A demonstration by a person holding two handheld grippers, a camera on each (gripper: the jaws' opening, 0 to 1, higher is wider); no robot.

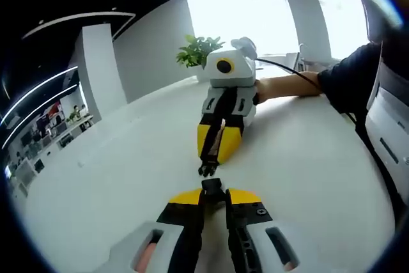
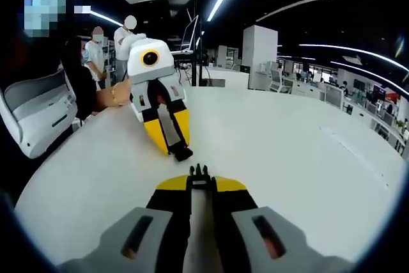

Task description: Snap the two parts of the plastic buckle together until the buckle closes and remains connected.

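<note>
A: Item one, left gripper (image 1: pixel 213 191). State?

B: Clenched on the socket half of the buckle (image 1: pixel 213 188), a small black piece held at the jaw tips, open end facing forward. The same half shows in the right gripper view (image 2: pixel 182 153), at the tip of the gripper coming in from the left.

A: Item two, right gripper (image 2: pixel 200 176).

B: Clenched as well, on the pronged half of the buckle (image 2: pixel 200 174). Its prongs stick out past the yellow jaw tips. In the left gripper view that half (image 1: pixel 208 169) hangs at the end of the opposing gripper.

A: Position of the two halves?

B: Both low over the white table (image 1: pixel 128 177), near its middle, close but apart, with a narrow strip of table between them. Not yet joined.

A: Axis?

B: Each half runs lengthwise along its own jaws. The two grippers meet nearly nose to nose, prongs aimed roughly at the socket but at a slight angle.

A: Nearer hand?

B: Neither clearly; the gap sits about midway. I'd judge the next move needs the angle squared up, then a straight push together.
</note>
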